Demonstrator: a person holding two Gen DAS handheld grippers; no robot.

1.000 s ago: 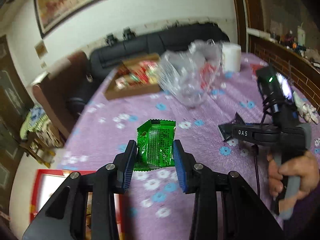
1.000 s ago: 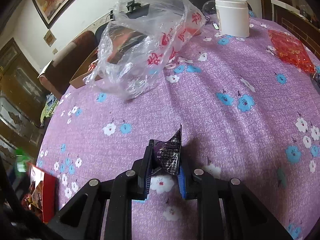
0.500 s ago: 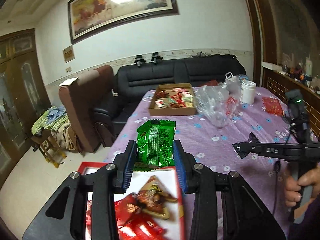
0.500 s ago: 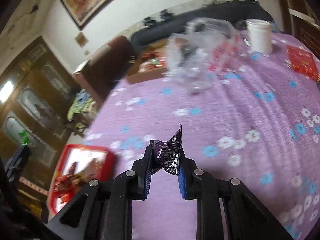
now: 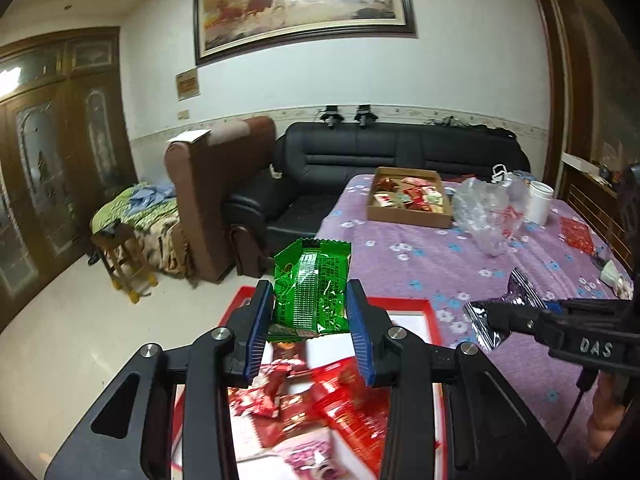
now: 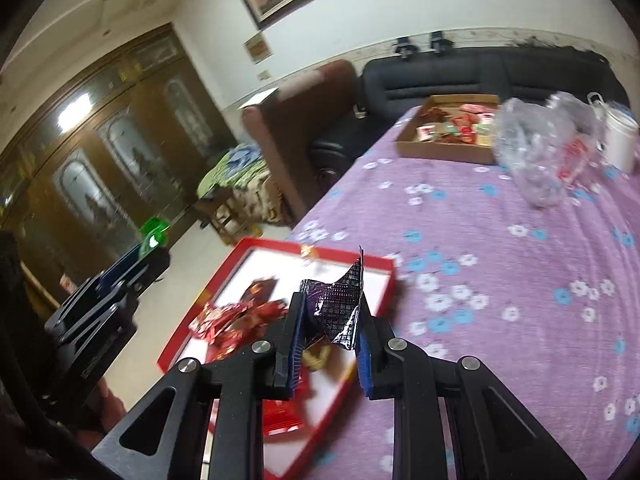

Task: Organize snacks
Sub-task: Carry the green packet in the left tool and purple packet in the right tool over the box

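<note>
My left gripper (image 5: pixel 310 312) is shut on a green snack packet (image 5: pixel 312 288) and holds it above the near part of a red-rimmed tray (image 5: pixel 404 303) with several red snack packets in it. My right gripper (image 6: pixel 330 312) is shut on a dark purple snack packet (image 6: pixel 336 304) and holds it over the same tray (image 6: pixel 276 245), at its table-side edge. In the left wrist view the right gripper (image 5: pixel 504 316) comes in from the right with the purple packet (image 5: pixel 520 294). In the right wrist view the left gripper (image 6: pixel 152 246) shows at the left with the green packet (image 6: pixel 154 226).
The tray sits at the near edge of a table with a purple flowered cloth (image 5: pixel 460 256). Further back stand a cardboard box of snacks (image 5: pixel 408 200), a crumpled clear plastic bag (image 5: pixel 488 216) and a white jar (image 5: pixel 538 202). A black sofa (image 5: pixel 400 152) and brown armchair stand behind.
Both grippers have swung left from the table's middle to over the red tray, each still holding its packet. The tray came into full view.
</note>
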